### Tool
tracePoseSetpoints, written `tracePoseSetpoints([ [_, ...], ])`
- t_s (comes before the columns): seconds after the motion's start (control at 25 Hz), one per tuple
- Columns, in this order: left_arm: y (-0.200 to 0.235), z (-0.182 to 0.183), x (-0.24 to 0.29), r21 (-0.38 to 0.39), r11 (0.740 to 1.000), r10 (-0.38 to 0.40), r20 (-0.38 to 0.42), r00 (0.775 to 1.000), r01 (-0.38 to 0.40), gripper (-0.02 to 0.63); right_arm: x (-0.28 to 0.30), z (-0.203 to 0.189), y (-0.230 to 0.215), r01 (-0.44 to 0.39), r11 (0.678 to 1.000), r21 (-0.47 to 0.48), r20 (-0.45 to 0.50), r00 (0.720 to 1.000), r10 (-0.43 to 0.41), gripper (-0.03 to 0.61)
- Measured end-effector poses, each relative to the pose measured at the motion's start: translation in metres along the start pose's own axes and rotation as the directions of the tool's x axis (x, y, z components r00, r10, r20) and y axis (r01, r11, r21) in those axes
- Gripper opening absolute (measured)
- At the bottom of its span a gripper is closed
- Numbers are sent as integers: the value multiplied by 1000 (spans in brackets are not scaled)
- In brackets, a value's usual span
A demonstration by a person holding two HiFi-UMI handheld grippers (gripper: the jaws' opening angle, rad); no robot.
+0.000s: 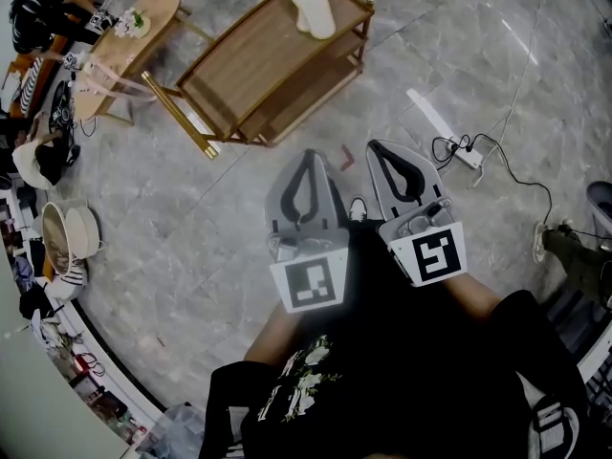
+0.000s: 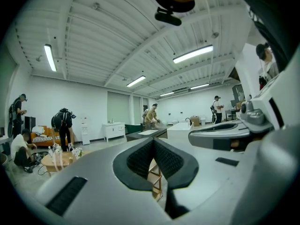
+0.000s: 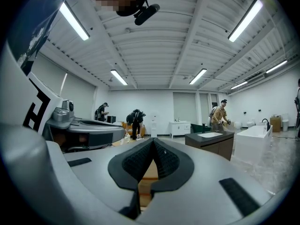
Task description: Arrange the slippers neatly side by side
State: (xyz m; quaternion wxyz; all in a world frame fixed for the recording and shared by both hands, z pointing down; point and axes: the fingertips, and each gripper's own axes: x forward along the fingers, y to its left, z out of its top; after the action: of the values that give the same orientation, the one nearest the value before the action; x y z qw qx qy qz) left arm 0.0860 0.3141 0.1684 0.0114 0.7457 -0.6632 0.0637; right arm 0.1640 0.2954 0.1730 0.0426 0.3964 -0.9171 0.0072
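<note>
Pale slippers on the wooden rack, top shelf
They lie at its far end; left claw and right claw are both pinched together, empty, well apart from it.

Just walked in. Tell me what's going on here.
A person stands holding a set of tongs in each hand, side by side above the grey floor. The left tongs and right tongs are both shut, with nothing between them. A white slipper lies on the top shelf of the wooden rack ahead, untouched. No arranging is under way at this moment.
</note>
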Motion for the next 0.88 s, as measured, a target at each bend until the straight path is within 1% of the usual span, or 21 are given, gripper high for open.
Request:
tracePoseSetpoints([
  [0.24, 9, 3, 6, 9, 1000, 17, -21, 1000, -17, 2, 11, 4, -2, -11, 1000, 23, 15, 1000, 11, -2],
  [0.32, 9, 2, 7, 0, 1000, 18, -24, 1000, -18, 1, 12, 0, -2, -13, 999, 41, 7, 1000, 13, -2],
  [0.52, 8, -7, 9, 12, 1000, 11, -55, 998, -11, 0, 15, -6, -3, -8, 998, 66, 1, 1000, 8, -2],
  [0.64, 6, -5, 10, 23, 1000, 13, -60, 998, -11, 1, 17, -8, -5, -11, 997, 78, -6, 1000, 11, -2],
  [0.88, 9, -7, 5, 44, 999, 29, -88, 996, -25, 1, 20, -7, 4, -43, 995, 86, -8, 999, 44, -2],
])
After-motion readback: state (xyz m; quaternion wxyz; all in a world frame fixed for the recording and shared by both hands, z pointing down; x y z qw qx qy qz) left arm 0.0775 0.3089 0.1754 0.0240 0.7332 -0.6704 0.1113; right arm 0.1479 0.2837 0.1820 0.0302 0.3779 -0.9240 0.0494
